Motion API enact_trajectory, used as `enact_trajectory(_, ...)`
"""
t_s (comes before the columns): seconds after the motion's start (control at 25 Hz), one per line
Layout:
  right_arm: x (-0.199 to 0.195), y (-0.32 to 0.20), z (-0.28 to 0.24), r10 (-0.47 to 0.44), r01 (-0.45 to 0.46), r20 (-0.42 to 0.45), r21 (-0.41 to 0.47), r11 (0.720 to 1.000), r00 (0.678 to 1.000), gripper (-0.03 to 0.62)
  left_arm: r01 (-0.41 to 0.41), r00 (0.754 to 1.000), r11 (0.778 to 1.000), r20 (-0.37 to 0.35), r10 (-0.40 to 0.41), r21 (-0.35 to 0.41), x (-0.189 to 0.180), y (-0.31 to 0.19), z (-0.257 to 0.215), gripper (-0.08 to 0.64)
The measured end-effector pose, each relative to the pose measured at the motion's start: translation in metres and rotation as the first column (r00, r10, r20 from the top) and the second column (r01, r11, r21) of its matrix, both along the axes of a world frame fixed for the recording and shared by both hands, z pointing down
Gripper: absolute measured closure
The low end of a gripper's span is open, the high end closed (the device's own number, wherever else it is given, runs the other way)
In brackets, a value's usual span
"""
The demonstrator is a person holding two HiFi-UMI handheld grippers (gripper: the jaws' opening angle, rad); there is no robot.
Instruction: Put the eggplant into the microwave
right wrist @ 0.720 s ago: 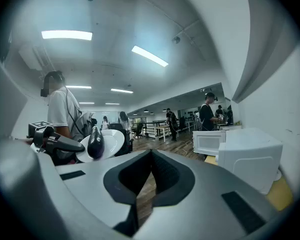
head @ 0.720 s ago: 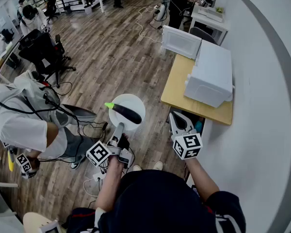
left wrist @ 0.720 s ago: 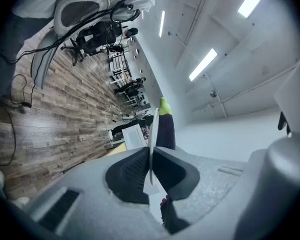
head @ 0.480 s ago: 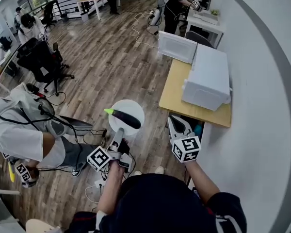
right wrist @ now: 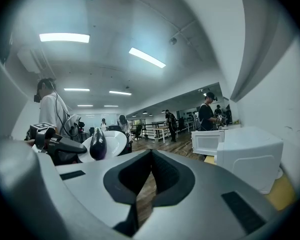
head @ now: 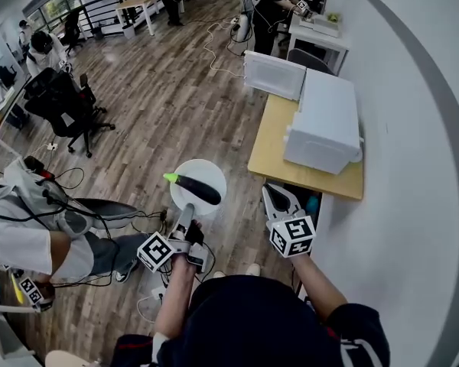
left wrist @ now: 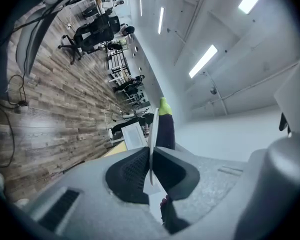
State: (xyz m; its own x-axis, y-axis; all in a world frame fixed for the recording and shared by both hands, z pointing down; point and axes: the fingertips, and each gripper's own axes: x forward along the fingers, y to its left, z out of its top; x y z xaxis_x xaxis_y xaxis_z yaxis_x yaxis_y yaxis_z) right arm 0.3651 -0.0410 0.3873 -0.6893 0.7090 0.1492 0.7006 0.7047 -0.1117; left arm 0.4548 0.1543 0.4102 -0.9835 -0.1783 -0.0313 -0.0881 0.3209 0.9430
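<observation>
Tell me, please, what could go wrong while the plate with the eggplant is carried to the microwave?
1. The left tool holds the white plate only by its rim, and the eggplant lies loose on it; a tilt may roll it off onto the floor.
2. The door of the microwave stands open, and the plate might knock against it on the way in.

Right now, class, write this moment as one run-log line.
left gripper: shut on plate rim | eggplant: on plate | right gripper: shut, empty | microwave: door open
</observation>
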Motion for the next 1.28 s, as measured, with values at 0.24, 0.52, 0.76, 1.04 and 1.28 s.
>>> enact_trajectory(0.24, -0.012, -0.012, 0.002, -0.009, 0.009, -0.004, -0.013, 1.0, 1.0, 0.58, 0.01, 1.0, 1.0, -0.004, -0.01, -0.026, -0.009, -0.014, 0.001, 0.534)
enact_trajectory(0.52, -0.018, -0.028, 0.008, -0.032, 0.032, -0.004, -0.017, 0.999, 0.999, 0.58, 0.021, 1.0, 0.999, -0.002, -0.021, -0.033, -0.014, -0.036, 0.005, 0.534)
enact_trajectory(0.76, -0.029, -0.033, 0.015, -0.042, 0.042, -0.01, -0.014, 0.999, 0.999, 0.58, 0.03, 0.999, 0.998, -0.017, -0.031, -0.054, -0.023, -0.042, 0.008, 0.532)
enact_trajectory(1.04, -0.053, -0.029, 0.029, -0.045, 0.044, -0.031, -0.013, 0.999, 0.999, 0.58, 0.028, 0.999, 0.999, -0.022, -0.028, -0.033, -0.048, -0.043, 0.016, 0.532)
enact_trajectory(1.28, -0.089, -0.009, 0.04, -0.041, 0.041, -0.045, -0.003, 0.999, 0.998, 0.58, 0.02, 0.999, 0.999, -0.045, -0.022, -0.038, -0.083, -0.023, 0.03, 0.532)
